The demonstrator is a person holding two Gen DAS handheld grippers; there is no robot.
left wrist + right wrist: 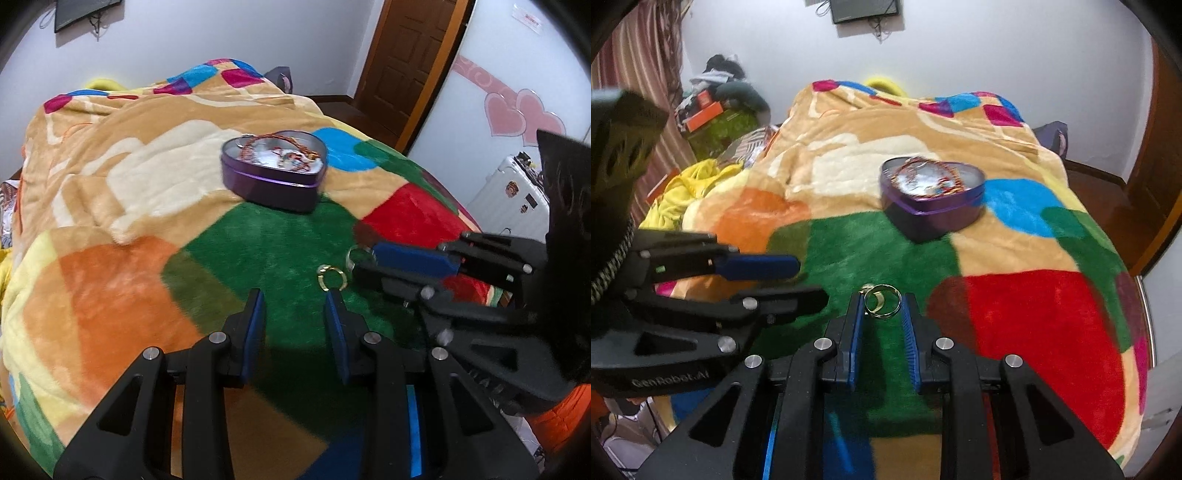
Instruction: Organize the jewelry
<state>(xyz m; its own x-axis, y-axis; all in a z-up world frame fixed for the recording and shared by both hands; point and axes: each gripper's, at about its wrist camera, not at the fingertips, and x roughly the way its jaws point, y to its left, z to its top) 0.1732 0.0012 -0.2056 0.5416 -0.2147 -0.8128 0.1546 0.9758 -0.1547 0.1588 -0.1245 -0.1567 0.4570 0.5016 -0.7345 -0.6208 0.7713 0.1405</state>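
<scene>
A purple heart-shaped tin (273,181) (931,206) stands open on the bed with red and gold bracelets inside. Two rings lie on the blanket's green patch. My right gripper (882,295) (365,260) has its blue pads against the sides of the silvery ring (884,315) (348,254), which still rests on the blanket. A gold ring (320,278) lies just beyond the right fingertip of my left gripper (295,299) (812,280). The left gripper is open, with only blanket between its fingers.
A patchwork blanket (110,280) covers the whole bed. A wooden door (406,62) and a white suitcase (513,199) stand beyond the bed's far right. In the right wrist view, yellow cloth (687,188) and a pile of clutter (716,107) sit at the left.
</scene>
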